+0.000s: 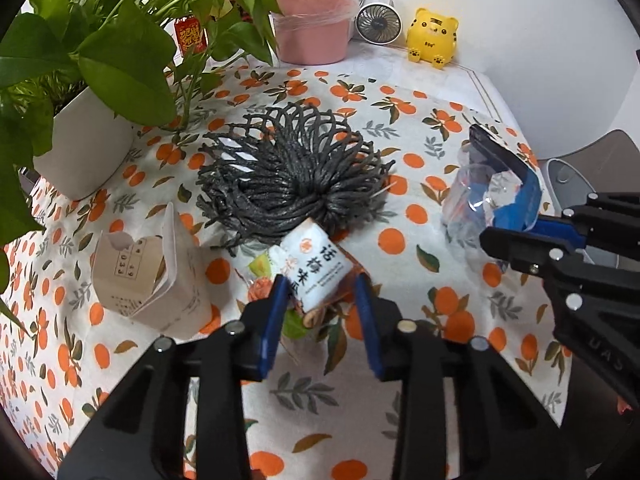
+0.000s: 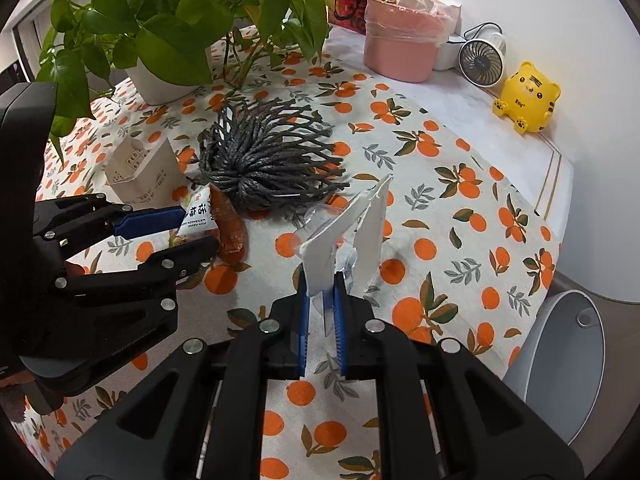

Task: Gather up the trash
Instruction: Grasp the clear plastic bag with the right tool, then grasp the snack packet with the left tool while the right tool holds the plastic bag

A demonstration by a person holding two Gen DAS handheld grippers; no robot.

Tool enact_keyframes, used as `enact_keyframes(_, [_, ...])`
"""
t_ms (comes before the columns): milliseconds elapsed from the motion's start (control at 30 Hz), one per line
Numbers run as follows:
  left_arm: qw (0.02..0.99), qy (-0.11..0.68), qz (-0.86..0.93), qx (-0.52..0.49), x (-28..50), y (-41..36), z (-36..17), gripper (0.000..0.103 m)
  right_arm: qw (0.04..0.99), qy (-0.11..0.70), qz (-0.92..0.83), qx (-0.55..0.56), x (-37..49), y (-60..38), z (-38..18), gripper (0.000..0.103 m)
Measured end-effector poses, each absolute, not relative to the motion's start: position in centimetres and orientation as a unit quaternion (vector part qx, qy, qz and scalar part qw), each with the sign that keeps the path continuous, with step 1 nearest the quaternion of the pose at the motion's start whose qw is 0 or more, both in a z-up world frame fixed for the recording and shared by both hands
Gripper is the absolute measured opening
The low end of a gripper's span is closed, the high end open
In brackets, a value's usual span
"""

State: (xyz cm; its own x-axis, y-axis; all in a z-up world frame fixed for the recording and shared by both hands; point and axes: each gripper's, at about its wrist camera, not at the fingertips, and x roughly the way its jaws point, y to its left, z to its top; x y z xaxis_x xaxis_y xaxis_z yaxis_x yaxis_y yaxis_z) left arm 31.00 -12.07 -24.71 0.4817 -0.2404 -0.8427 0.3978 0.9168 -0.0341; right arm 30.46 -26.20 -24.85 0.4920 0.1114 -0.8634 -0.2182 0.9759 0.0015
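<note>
A white and orange snack wrapper [image 1: 316, 276] lies on the orange-print tablecloth, between the open fingers of my left gripper [image 1: 322, 284], which straddles it without closing. It also shows in the right wrist view [image 2: 208, 220], with the left gripper [image 2: 192, 228] around it. My right gripper [image 2: 322, 292] is shut on a clear plastic blister pack with white card backing [image 2: 348, 224], held above the table. In the left wrist view the pack [image 1: 492, 188] shows its blue side in the right gripper [image 1: 516, 228]. A pink lined trash bin [image 1: 314, 24] stands at the table's far edge.
An open beige carton [image 1: 148, 276] lies left of the wrapper. A dark grey woven cord mat [image 1: 292, 172] sits in the middle. A potted plant in a white pot [image 1: 80, 144] stands far left. A small fan [image 1: 378, 22] and yellow tiger toy [image 1: 432, 38] stand beside the bin.
</note>
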Motion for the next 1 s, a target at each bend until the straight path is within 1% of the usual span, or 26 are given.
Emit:
enact_keyframes(67, [0.858, 0.472, -0.186, 0.079, 30.6, -11.8, -24.2, 0.029, 0.863, 0.493, 0.096, -0.054, 30.1, -26.2, -24.4, 0.010])
enact_keyframes(100, [0.858, 0.472, -0.187, 0.077, 30.5, -11.8, -24.0, 0.025, 0.863, 0.493, 0.097, -0.054, 30.0, -26.2, -24.3, 0.010])
enact_keyframes(167, [0.857, 0.474, -0.188, 0.075, 30.1, -11.6, -23.4, 0.006, 0.864, 0.491, 0.097, -0.056, 29.6, -26.2, -23.9, 0.010])
enact_keyframes(567, [0.868, 0.455, -0.189, 0.066, 26.7, -10.9, -20.6, 0.006, 0.870, 0.480, 0.099, -0.046, 26.5, -26.4, -21.6, 0.010])
enact_keyframes(767, [0.870, 0.447, -0.193, 0.075, 27.2, -11.2, -20.4, 0.012, 0.869, 0.482, 0.101, -0.042, 26.0, -26.9, -21.5, 0.010])
enact_keyframes(800, [0.871, 0.446, -0.193, 0.077, 27.4, -11.3, -20.5, 0.022, 0.869, 0.483, 0.101, -0.041, 26.0, -27.0, -21.6, 0.010])
enact_keyframes(833, [0.871, 0.445, -0.192, 0.081, 27.7, -11.4, -20.6, 0.035, 0.869, 0.483, 0.101, -0.040, 26.1, -27.1, -21.7, 0.010])
enact_keyframes(867, [0.873, 0.440, -0.190, 0.085, 28.0, -11.5, -20.7, 0.069, 0.868, 0.484, 0.100, -0.038, 26.2, -27.2, -21.8, 0.010])
enact_keyframes(900, [0.879, 0.430, -0.187, 0.087, 28.1, -11.6, -20.7, 0.084, 0.868, 0.485, 0.099, -0.036, 26.3, -27.4, -21.9, 0.010])
enact_keyframes(933, [0.884, 0.420, -0.186, 0.088, 28.3, -11.6, -20.6, 0.084, 0.868, 0.486, 0.098, -0.035, 26.4, -27.5, -22.0, 0.010])
enact_keyframes(1000, [0.878, 0.427, -0.192, 0.095, 29.1, -11.9, -21.2, 0.084, 0.866, 0.489, 0.096, -0.032, 26.7, -27.7, -22.3, 0.010])
